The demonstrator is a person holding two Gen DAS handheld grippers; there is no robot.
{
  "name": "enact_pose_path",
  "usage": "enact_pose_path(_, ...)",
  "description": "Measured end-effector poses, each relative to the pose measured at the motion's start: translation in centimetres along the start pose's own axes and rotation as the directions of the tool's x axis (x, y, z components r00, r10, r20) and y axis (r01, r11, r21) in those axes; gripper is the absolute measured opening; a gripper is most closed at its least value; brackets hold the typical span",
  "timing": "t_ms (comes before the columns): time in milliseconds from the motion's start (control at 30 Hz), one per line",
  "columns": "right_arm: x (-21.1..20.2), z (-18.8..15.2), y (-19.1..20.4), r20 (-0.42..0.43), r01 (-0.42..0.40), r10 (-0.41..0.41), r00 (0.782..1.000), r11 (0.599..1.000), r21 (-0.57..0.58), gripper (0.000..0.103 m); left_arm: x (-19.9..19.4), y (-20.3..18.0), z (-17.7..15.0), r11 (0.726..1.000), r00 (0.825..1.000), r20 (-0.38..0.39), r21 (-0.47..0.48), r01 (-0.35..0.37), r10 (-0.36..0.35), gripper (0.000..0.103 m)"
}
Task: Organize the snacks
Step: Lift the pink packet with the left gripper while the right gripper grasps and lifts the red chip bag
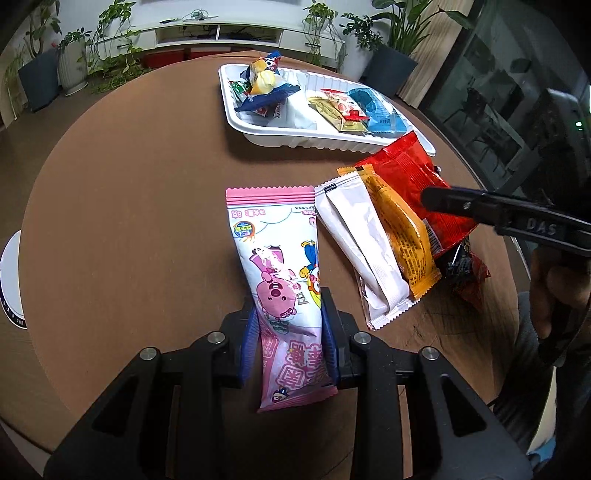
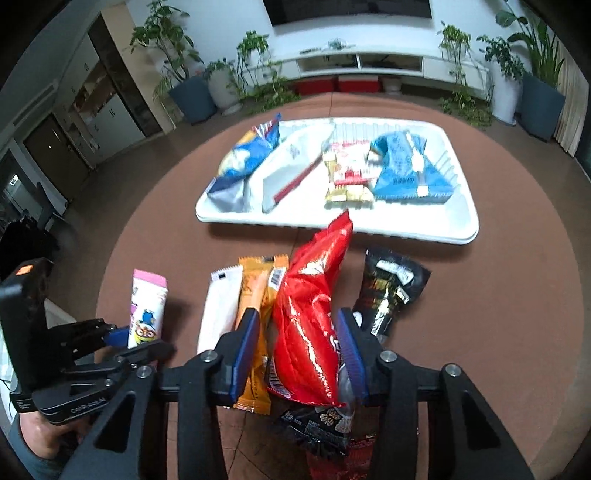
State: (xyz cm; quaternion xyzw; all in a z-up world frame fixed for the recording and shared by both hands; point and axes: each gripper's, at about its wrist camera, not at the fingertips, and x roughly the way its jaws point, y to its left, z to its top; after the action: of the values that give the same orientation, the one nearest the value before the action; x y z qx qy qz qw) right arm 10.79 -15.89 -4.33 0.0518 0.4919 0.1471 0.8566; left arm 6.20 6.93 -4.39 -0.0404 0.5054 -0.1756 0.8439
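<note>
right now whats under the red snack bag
Under the red snack bag lie part of an orange packet and a crumpled black wrapper on the table; how far either reaches beneath it is covered.

Pink cartoon packet [image 1: 275,280] – lifted; white packet [image 1: 364,251], orange packet [image 1: 400,229], red bag [image 1: 413,184] – overlapping; white tray [image 1: 295,134] part-filled.

A round brown wooden table [image 1: 122,206] fills the foreground. Behind it a long white low cabinet [image 2: 373,62] with open shelves runs along the wall, with red boxes [image 2: 338,85] tucked beneath. Leafy green potted plants [image 2: 255,48] stand on either side, several in dark grey square planters [image 2: 194,98] and one in a white ribbed pot [image 1: 72,68] (its vines trail onto the floor). A dark screen [image 2: 347,11] hangs above.
</note>
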Motion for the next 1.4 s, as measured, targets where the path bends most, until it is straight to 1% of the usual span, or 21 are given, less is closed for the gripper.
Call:
enact_pose_path(100,0.4,0.0,-0.2,-0.014,0.000,0.000,1.000,1.000,0.003,0.040,0.0,0.0,0.0,1.000,1.000,0.000,0.000,0.001,-0.001,0.028)
enact_pose_path(133,0.5,0.0,-0.3,-0.020,-0.002,0.002,1.000,1.000,0.008,0.036,0.0,0.0,0.0,1.000,1.000,0.001,0.000,0.001,-0.001,0.028)
enact_pose_path(300,1.0,0.1,-0.7,-0.034,-0.026,0.027,0.999,1.000,0.012,0.032,0.0,0.0,-0.1,1.000,1.000,0.001,0.000,0.001,-0.001,0.028)
enact_pose_path(433,0.9,0.1,-0.6,-0.026,-0.039,0.040,0.999,0.999,0.012,0.024,-0.1,0.1,-0.1,1.000,1.000,0.003,-0.001,0.004,-0.004,0.028)
enact_pose_path(667,0.0,-0.1,-0.7,0.010,-0.068,0.068,0.998,0.997,0.043,0.022,-0.2,0.2,-0.1,1.000,1.000,0.011,-0.007,0.011,-0.011,0.028)
enact_pose_path(900,-2.5,-0.1,-0.9,0.084,-0.101,0.095,0.992,0.992,0.074,0.022,-0.8,0.2,0.2,1.000,0.999,0.034,-0.015,0.020,-0.020,0.027)
enact_pose_path(1100,-4.5,-0.3,-2.0,0.134,-0.140,0.125,0.983,0.984,0.112,0.022,-1.0,0.2,0.2,0.999,0.998,0.040,-0.025,0.039,-0.038,0.027)
enact_pose_path(1267,-6.2,-0.7,-3.8,0.176,-0.140,0.113,0.978,0.979,0.149,0.022,-2.1,0.0,1.0,0.997,0.996,0.070,-0.033,0.065,-0.062,0.027)
enact_pose_path(1400,-8.1,-0.4,-6.2,0.230,-0.123,0.077,0.970,0.973,0.193,0.022,-3.4,-0.3,2.6,0.996,0.991,0.103,-0.027,0.086,-0.082,0.027)
